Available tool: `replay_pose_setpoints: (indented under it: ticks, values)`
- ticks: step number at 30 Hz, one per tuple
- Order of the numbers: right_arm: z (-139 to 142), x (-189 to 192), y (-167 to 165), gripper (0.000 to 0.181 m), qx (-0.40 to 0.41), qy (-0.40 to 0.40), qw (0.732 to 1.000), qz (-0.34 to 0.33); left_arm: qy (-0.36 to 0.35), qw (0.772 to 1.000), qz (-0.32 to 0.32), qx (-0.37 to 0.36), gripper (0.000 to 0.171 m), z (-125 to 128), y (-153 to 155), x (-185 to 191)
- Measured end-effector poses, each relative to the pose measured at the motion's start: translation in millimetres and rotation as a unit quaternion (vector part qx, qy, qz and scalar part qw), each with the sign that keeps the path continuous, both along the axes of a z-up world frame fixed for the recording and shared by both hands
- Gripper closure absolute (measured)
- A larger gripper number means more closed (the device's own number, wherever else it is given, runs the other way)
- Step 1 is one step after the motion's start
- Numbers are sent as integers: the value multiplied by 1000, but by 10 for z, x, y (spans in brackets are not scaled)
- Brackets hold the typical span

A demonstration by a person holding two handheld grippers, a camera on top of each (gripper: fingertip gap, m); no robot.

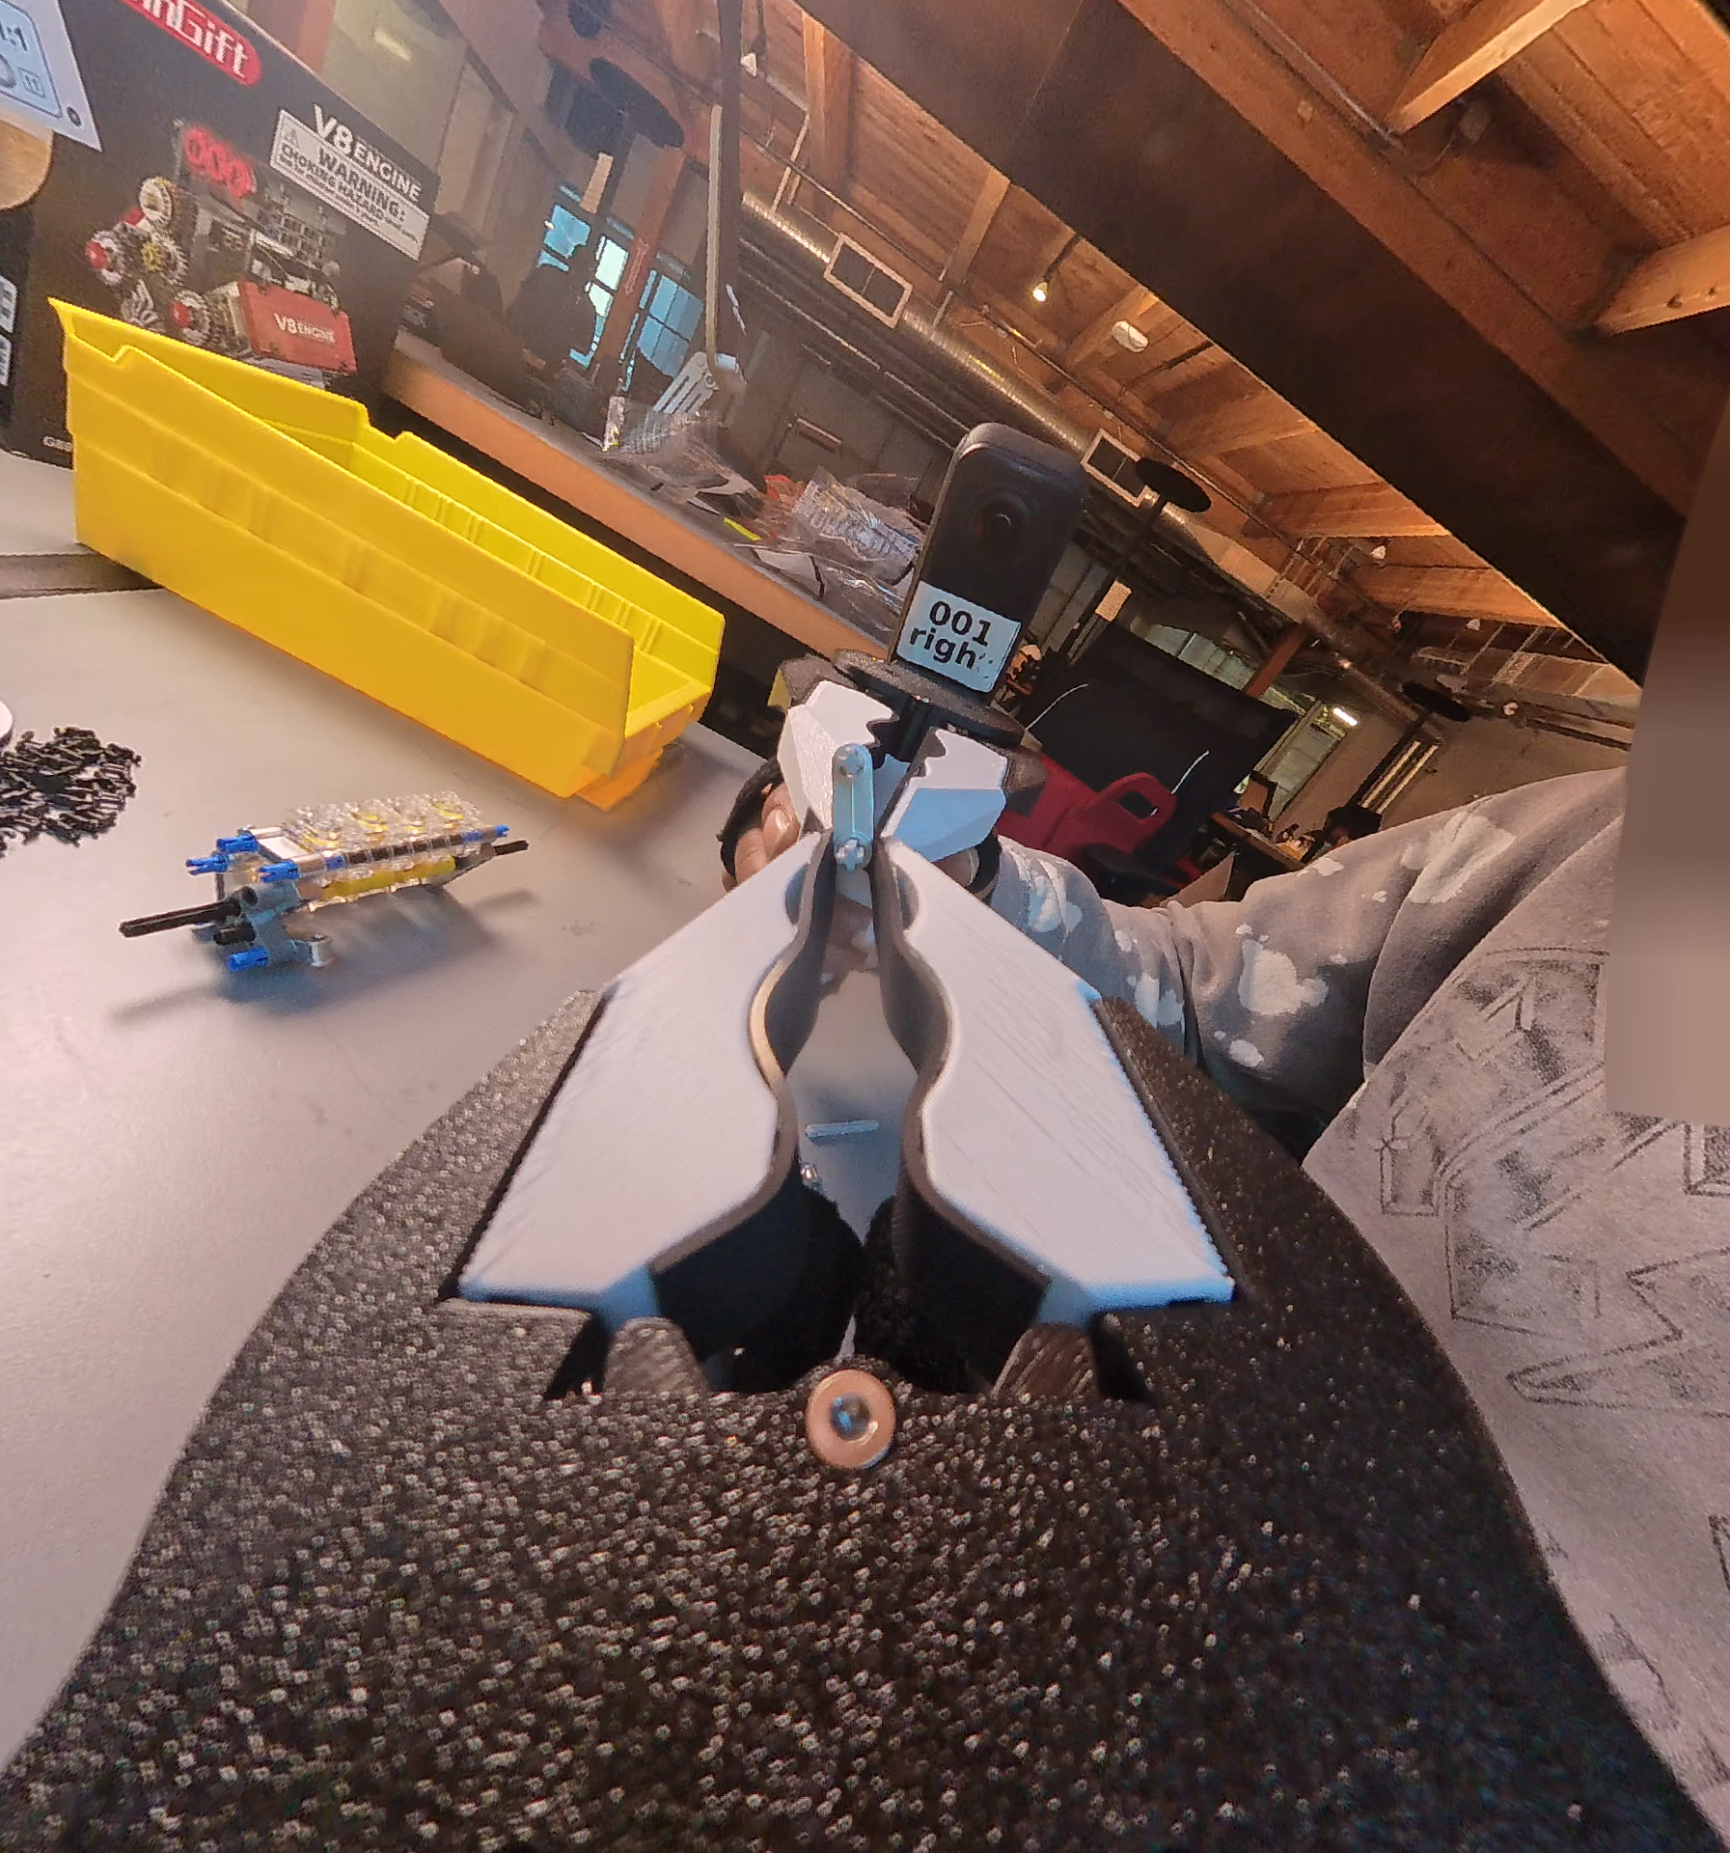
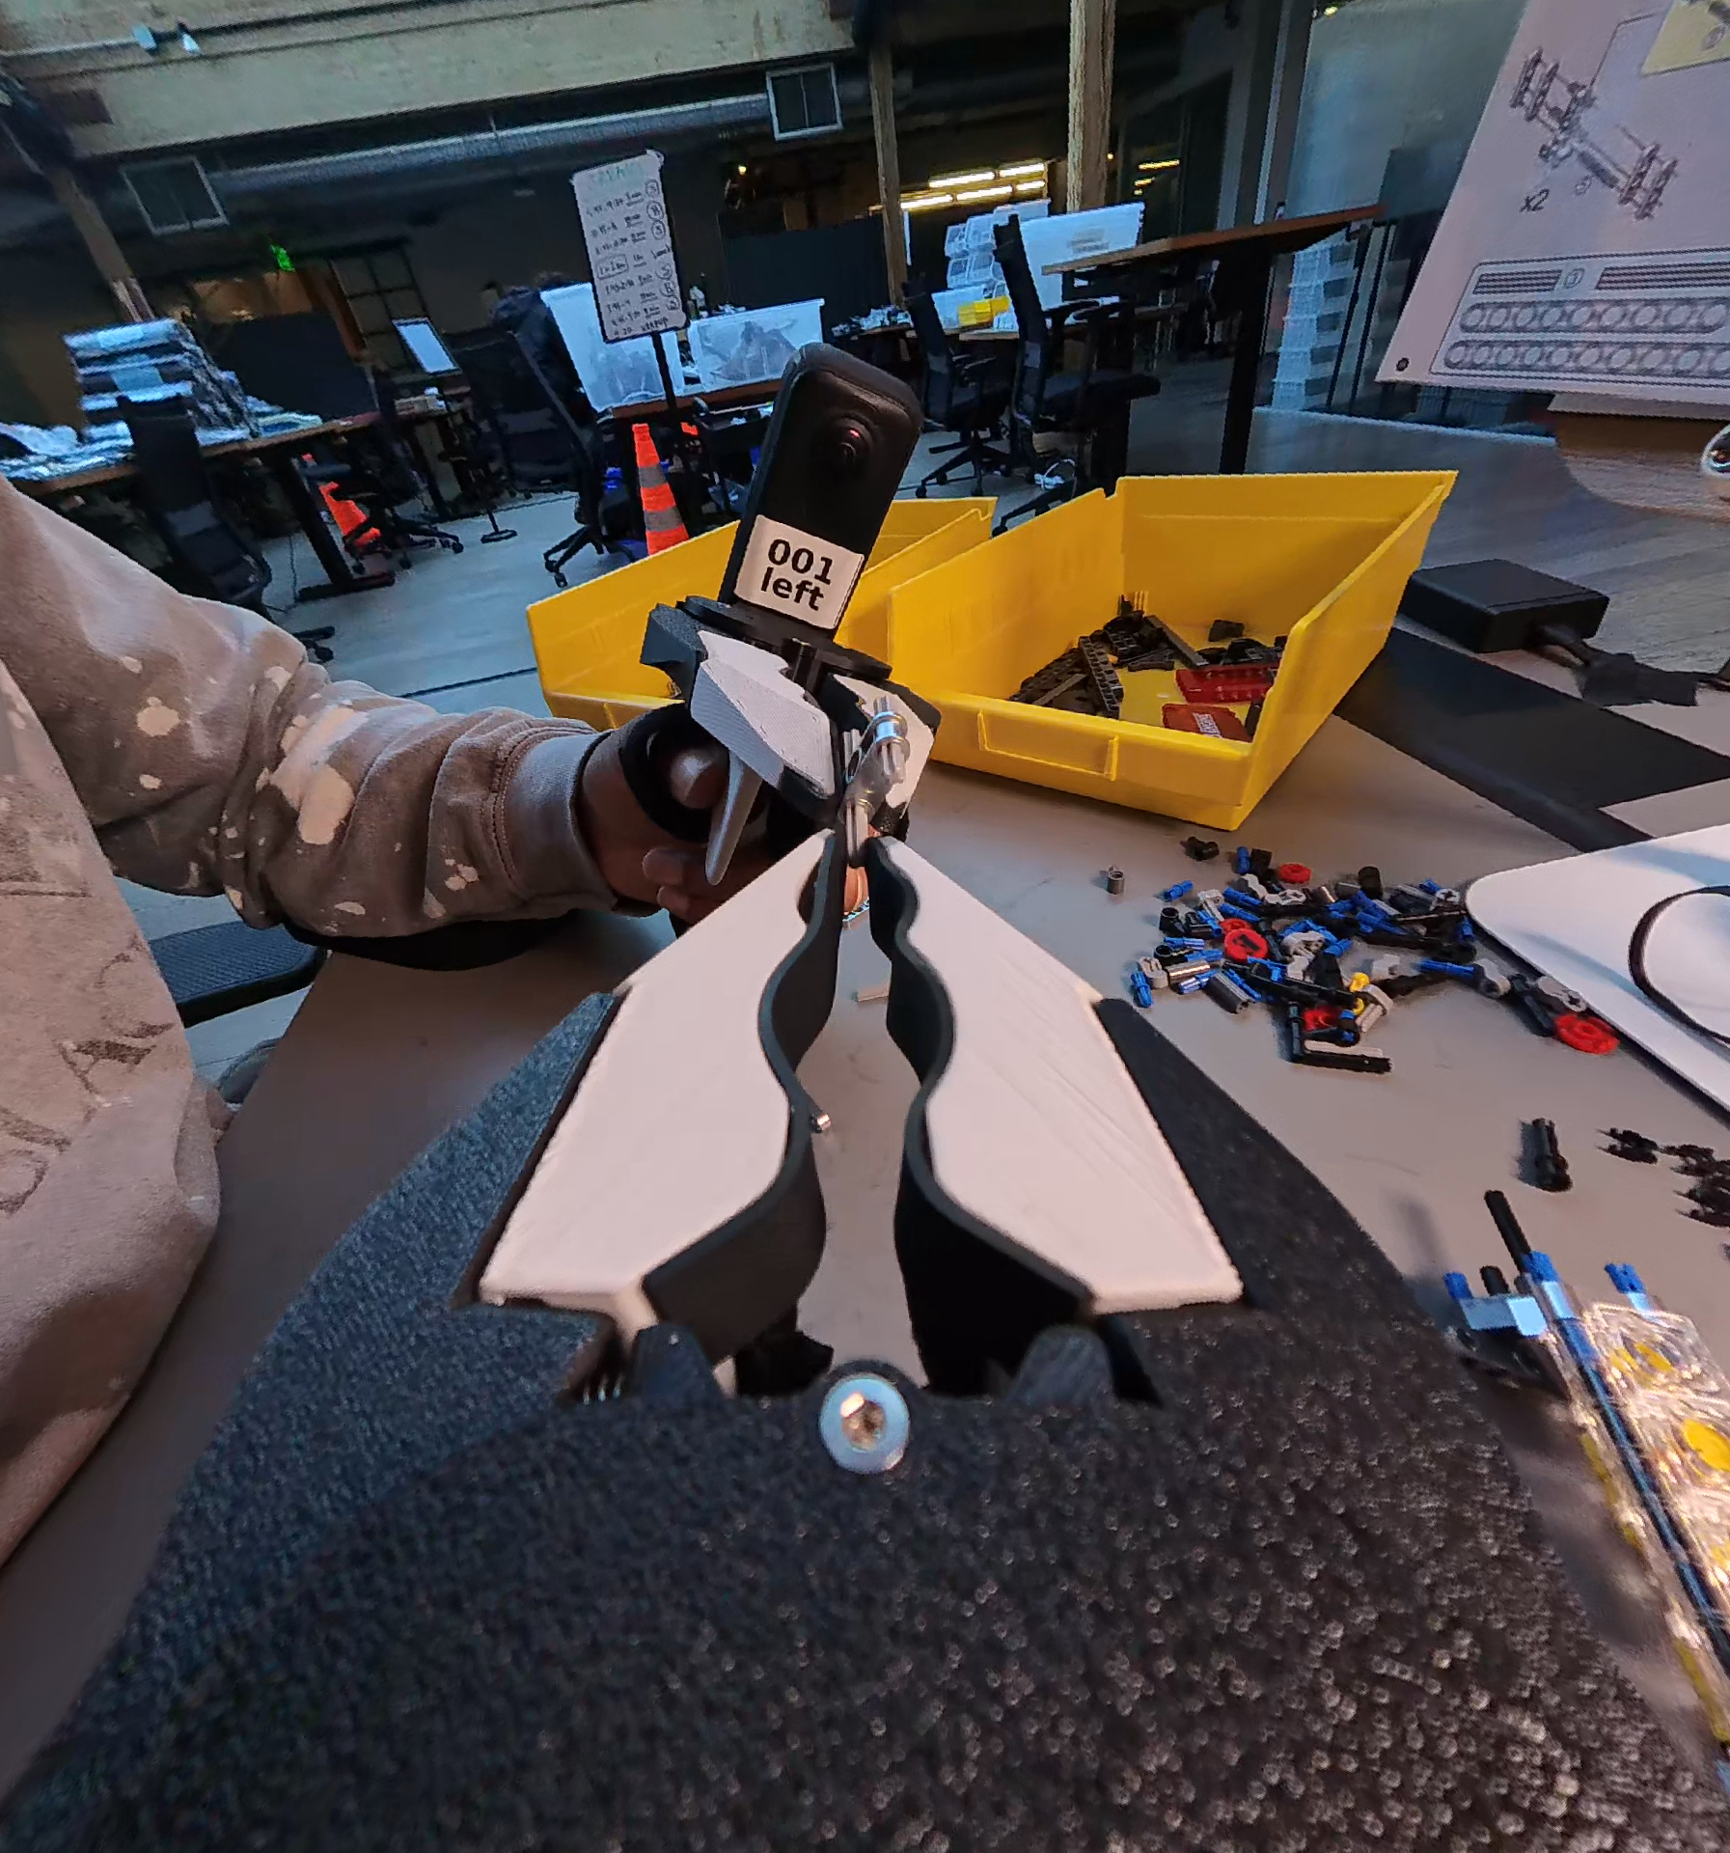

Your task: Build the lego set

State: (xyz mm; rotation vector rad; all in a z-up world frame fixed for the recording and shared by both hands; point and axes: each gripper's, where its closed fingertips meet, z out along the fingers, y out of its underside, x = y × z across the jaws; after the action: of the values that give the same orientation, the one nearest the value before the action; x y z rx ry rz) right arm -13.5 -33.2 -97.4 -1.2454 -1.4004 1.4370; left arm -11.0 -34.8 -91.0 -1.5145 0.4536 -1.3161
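My left gripper (image 1: 850,860) and my right gripper (image 2: 848,852) point at each other, tips nearly touching, a little above the grey table (image 1: 239,1153). Both have their jaws closed on a small light-grey beam (image 1: 852,802) with a pin through it. The beam stands up between the two sets of tips and also shows in the right wrist view (image 2: 873,767). A partly built clear block assembly (image 1: 339,872) with yellow insides, blue pins and black axles lies on the table to the left; it shows in the right wrist view (image 2: 1662,1434) at the lower right.
A yellow bin (image 1: 359,562) stands behind, with a black printed box (image 1: 189,201) beyond it. Two yellow bins (image 2: 1071,742) show in the right view; one holds black and red parts. Nearby lie mixed small parts (image 2: 1312,953), black pins (image 1: 28,792), a white stand base (image 2: 1622,953) and a loose grey pin (image 1: 840,1130). Less than 4 cm separates the two grippers' tips.
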Motion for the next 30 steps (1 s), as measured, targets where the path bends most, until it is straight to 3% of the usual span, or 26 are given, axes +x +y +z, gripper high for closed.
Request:
replay_pose_setpoints:
  ticks: [8, 12, 15, 18, 21, 30]
  values:
    - [80, 96, 105, 181, 2, 18, 1000, -13, -20, 999, 35, 9, 167, 101, 52, -263]
    - [76, 56, 118, 181, 23, 24, 999, -32, -7, 1000, 20, 5, 167, 53, 24, -143]
    - [62, 56, 130, 158, 50, 26, 997, -47, 86, 996, 34, 22, 167, -147, 44, -81]
    - [25, 90, 128, 157, 80, 6, 996, -43, 178, 982, 49, 47, 167, -325, 56, -25]
    - [-123, 77, 92, 158, 90, -29, 995, -31, 161, 985, 46, 52, 167, -311, 40, 17]
    - [-68, 39, -34, 175, -9, 0, 1000, 15, 87, 993, 20, 75, 167, -129, -75, 63]
